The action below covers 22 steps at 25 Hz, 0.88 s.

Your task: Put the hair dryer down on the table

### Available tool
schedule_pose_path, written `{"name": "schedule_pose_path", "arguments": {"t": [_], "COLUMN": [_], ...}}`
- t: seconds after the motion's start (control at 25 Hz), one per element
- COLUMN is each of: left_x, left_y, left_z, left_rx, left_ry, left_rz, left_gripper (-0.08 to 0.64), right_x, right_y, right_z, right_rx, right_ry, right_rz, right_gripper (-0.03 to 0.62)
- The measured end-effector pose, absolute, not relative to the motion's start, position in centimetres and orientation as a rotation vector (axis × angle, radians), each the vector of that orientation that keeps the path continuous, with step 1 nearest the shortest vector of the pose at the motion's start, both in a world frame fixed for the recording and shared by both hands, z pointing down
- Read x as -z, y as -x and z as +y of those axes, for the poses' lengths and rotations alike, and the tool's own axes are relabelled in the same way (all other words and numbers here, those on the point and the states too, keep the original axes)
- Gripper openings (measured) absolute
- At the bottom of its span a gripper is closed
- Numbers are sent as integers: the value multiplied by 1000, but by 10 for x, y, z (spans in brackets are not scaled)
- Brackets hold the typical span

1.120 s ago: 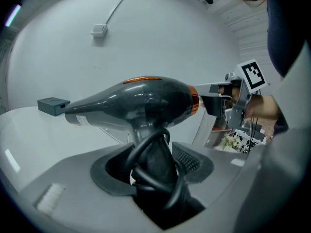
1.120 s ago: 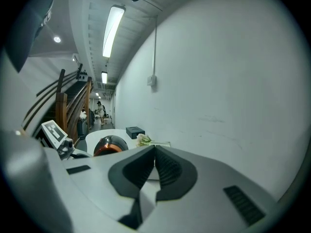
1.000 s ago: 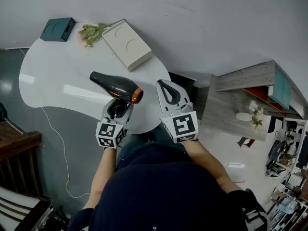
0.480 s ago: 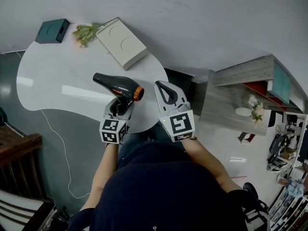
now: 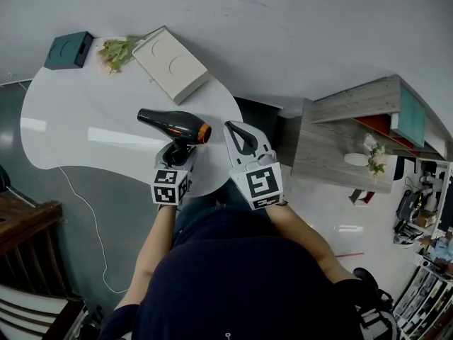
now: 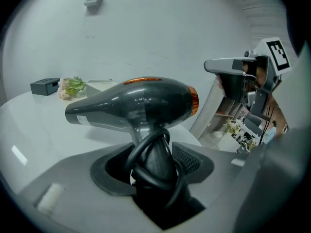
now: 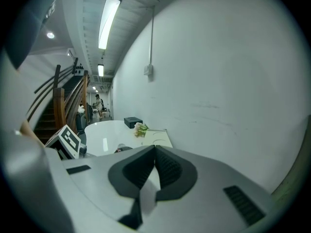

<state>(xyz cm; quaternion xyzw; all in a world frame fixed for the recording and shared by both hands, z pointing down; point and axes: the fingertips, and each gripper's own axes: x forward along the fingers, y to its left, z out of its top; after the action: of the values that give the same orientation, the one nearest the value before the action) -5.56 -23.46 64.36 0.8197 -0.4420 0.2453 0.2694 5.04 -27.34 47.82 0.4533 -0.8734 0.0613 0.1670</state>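
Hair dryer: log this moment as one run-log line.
hair dryer: held by handle over table, not yet down | left gripper: shut on handle | right gripper: shut, empty

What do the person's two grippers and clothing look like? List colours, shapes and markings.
Both the left gripper and the right gripper have light grey, wedge-shaped bodies, with dark ribbed pads lining the jaws. Each carries a white cube printed with black square markers. The person wears a dark navy top whose sleeves leave the forearms bare.
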Motion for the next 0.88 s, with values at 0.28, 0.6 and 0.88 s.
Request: {"name": "schedule_pose_path", "arguments": {"t": [0.28,0.6,0.88], "left_x": [-663,-676,-683], "left_y": [48,42,37], "left_z": [-242,-244,-242], "left_rx": [-737,-821,-862], "left_ry": [-2131,-2092,-2082], "left_rz": [-1164,-1155,-1132], "left_gripper": [253,253,256], "right_x": [-481,-485,-486], "right_y": [-57,-61,-59], "right_z": [-280,-285,-286], "right_rx": [-182,-195,-195], "right_ry": [-1307,-1318,-1310], "right_rz": [-2469,-2457,-2455], "right_gripper": [11,11,11]}}
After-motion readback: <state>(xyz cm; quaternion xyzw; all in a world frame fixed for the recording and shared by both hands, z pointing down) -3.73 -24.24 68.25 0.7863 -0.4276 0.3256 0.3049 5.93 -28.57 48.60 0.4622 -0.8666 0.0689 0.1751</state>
